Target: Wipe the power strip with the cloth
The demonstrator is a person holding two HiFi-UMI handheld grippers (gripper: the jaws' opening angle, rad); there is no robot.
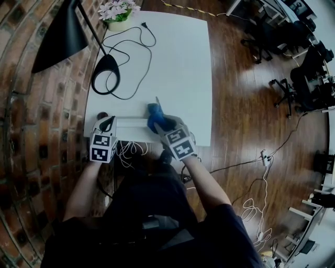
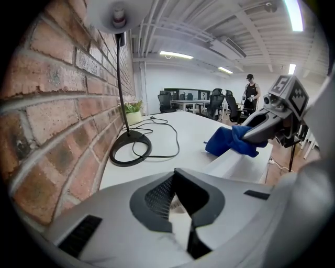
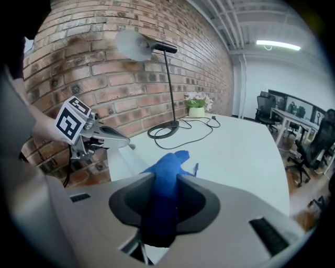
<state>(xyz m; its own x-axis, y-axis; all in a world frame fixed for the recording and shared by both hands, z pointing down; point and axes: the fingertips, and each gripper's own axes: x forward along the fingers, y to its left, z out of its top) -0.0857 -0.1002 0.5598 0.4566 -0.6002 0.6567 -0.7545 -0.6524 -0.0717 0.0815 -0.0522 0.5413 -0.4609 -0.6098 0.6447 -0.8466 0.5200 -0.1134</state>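
A white power strip (image 1: pixel 132 128) lies along the near edge of the white table (image 1: pixel 178 68). My left gripper (image 1: pixel 108 123) is shut, and its tips rest on the strip's left end; I cannot tell whether they pinch anything. In the left gripper view the strip (image 2: pixel 238 165) runs away to the right from the closed jaws (image 2: pixel 179 201). My right gripper (image 1: pixel 159 124) is shut on a blue cloth (image 1: pixel 155 118), which presses on the strip's right part. In the right gripper view the cloth (image 3: pixel 167 172) bulges out between the jaws (image 3: pixel 159 209), and the left gripper (image 3: pixel 128 145) shows beyond.
A black desk lamp stands with its base (image 1: pixel 106 73) at the table's left, its black cord (image 1: pixel 138 47) looping across the top. A flower pot (image 1: pixel 119 13) sits at the far corner. A brick wall (image 1: pixel 31 131) runs along the left. Office chairs (image 1: pixel 293 89) and floor cables (image 1: pixel 251 209) lie to the right.
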